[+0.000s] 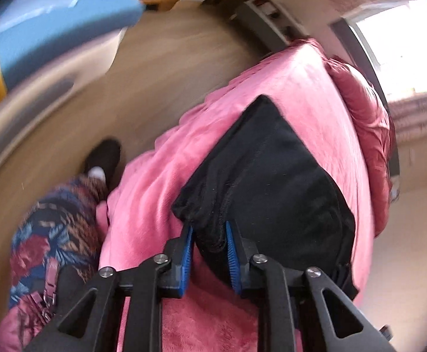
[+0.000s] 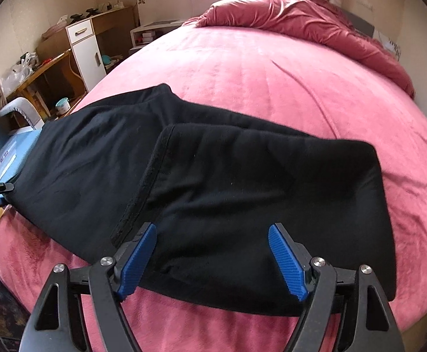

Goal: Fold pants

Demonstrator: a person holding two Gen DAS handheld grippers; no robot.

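Left gripper (image 1: 210,252) is clamped on a bunched edge of the pants (image 2: 213,193). Right gripper (image 2: 213,261) is spread wide, held over the near hem. Pants are laid partly folded on a pink bed (image 2: 272,73); a rumpled duvet (image 2: 316,20) is seen beyond, a desk (image 2: 46,67) far left, wood floor (image 1: 169,67) below.

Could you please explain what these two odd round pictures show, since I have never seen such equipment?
A person holds a two-finger tool in each hand, and a wide-angle camera on each looks along its blue fingers. The left picture comes from the left hand-held gripper, which is shut on a bunched edge of the black pants. The right picture comes from the right hand-held gripper, which is open just above the pants. They lie partly folded on a bed with a pink blanket.
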